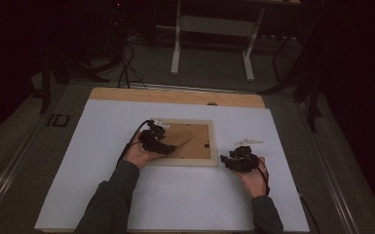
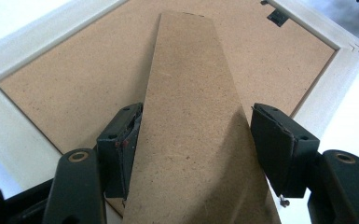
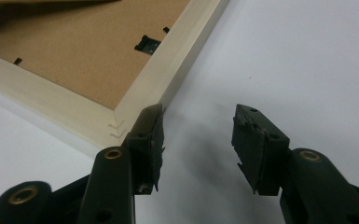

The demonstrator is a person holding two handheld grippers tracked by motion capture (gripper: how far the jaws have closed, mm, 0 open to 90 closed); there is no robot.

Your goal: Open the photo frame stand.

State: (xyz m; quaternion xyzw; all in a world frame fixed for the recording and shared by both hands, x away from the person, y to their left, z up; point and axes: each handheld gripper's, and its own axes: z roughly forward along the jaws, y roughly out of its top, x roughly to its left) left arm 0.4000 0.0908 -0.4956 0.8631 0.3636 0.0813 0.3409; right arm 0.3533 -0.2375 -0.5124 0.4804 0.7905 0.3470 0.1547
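The picture frame (image 2: 23, 51) is showing a pale, smooth, matt wood rim, its corner joint marked with small pressed chevrons. Its backing board (image 2: 79, 79) is looking like brown pressed fibreboard, matt and finely grainy, and the easel stand (image 2: 191, 126) lying over it is showing the same speckled brown board. Small black metal-looking clips (image 3: 147, 44) are sitting at the rim's inner edge. The table sheet (image 3: 284, 56) is looking white, smooth and matt. The left gripper (image 2: 193, 135) and right gripper (image 3: 198, 135) are showing black plastic jaws with a slight sheen, brass-coloured rivets and worn, rough pads
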